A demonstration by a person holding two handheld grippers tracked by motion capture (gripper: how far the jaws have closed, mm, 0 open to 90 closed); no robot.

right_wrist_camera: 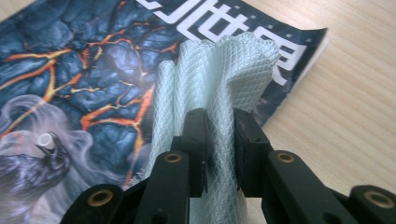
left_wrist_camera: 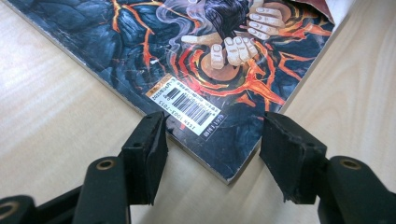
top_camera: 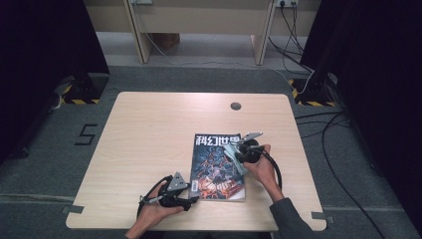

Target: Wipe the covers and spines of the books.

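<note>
Holding a pale mesh cloth (right_wrist_camera: 219, 88) in our right gripper (right_wrist_camera: 219, 140), we are pressing its jaws tight on the bunched fabric, which is rising above the magazine (top_camera: 217, 167). In the high view that gripper (top_camera: 244, 149) is hovering over the magazine's right edge, near the title end. The magazine is lying flat on the wooden surface (top_camera: 149, 129), cover up, towards the near right part of it. We are keeping our left gripper (left_wrist_camera: 212, 140) at the magazine's near left corner (left_wrist_camera: 229, 175), close to the barcode (left_wrist_camera: 187, 105). Its jaws are standing partly open, one on either side of that corner, with neither pad pressing on the cover.
</note>
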